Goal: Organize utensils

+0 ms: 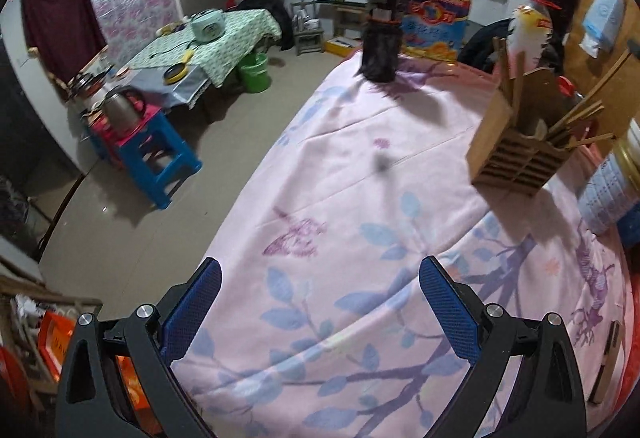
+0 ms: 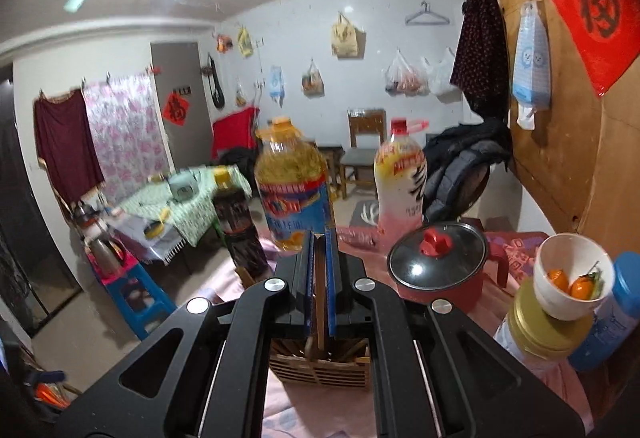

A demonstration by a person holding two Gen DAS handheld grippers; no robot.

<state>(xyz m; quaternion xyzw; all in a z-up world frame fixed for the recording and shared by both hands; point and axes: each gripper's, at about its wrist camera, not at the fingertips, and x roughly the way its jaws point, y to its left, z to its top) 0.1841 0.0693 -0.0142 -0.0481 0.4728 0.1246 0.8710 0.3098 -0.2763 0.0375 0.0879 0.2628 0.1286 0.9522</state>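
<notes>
A slatted wooden utensil holder (image 1: 520, 146) stands on the pink floral tablecloth (image 1: 340, 198) at the right, with several chopsticks (image 1: 580, 114) leaning out of it. My left gripper (image 1: 320, 282) hovers open above bare cloth, well short and left of the holder, and nothing is between its blue pads (image 1: 448, 306). In the right wrist view my right gripper (image 2: 319, 236) is shut on a thin wooden chopstick (image 2: 320, 298) that runs upright between the pads. Directly below it is the holder (image 2: 320, 368) with more sticks inside.
A dark sauce bottle (image 1: 382, 34) and a big oil jug (image 1: 438, 2) stand at the table's far edge. A red lidded pot (image 2: 440, 266), a white bowl of oranges (image 2: 572, 278) on a tin (image 2: 548, 326), and a blue bottle (image 2: 616, 314) crowd the right. The floor and a blue stool (image 1: 160, 158) lie to the left.
</notes>
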